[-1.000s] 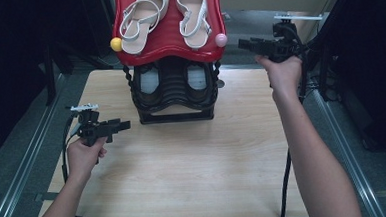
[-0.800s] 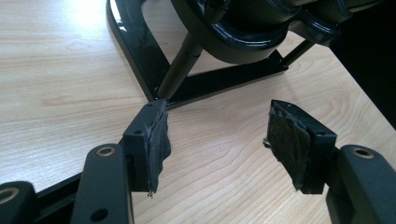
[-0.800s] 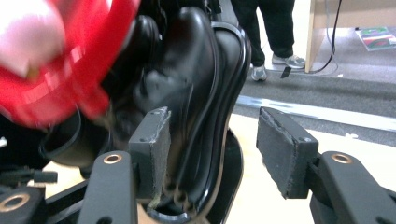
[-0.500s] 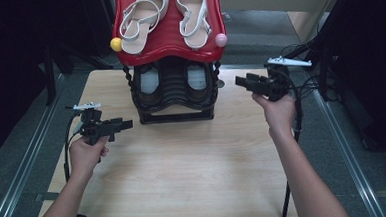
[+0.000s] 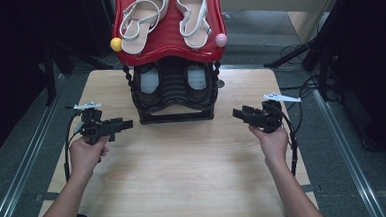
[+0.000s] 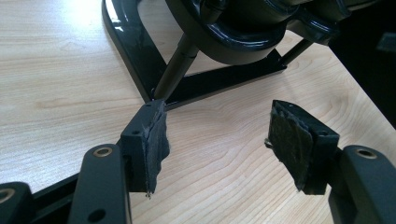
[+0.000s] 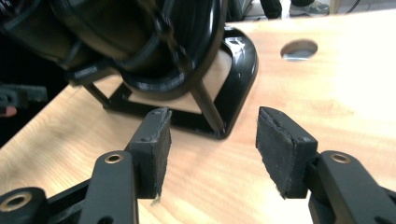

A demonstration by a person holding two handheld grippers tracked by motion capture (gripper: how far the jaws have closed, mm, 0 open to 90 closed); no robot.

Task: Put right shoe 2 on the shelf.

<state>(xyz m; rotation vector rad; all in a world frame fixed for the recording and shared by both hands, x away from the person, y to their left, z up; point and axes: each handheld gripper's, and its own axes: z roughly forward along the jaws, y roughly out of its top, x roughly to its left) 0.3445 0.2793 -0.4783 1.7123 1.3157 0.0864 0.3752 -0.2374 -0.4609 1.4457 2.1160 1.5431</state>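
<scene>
Black plastic makes up the shoe rack (image 5: 174, 92), which stands at the middle of the tabletop's (image 5: 184, 164) far edge and carries a red top shelf (image 5: 170, 49) with a pair of pale sandals (image 5: 138, 18) on it; a darker pair sits in the tier below. The left gripper (image 5: 124, 124) hovers near the rack's left foot, its jaws apart and holding nothing, and the left gripper view looks along them at the rack's base bar (image 6: 219, 79). The right gripper (image 5: 239, 113) mirrors it near the rack's right foot, jaws likewise apart and empty, with the base (image 7: 233, 70) just ahead in the right gripper view and a round hole (image 7: 299, 49) in the tabletop beyond.

I judge this to be a pause between steps: both hands are level, neither reaching. A next move would call for lifting a gripper up to a shoe's strap and closing on it. No brand, label or writing can be read.
</scene>
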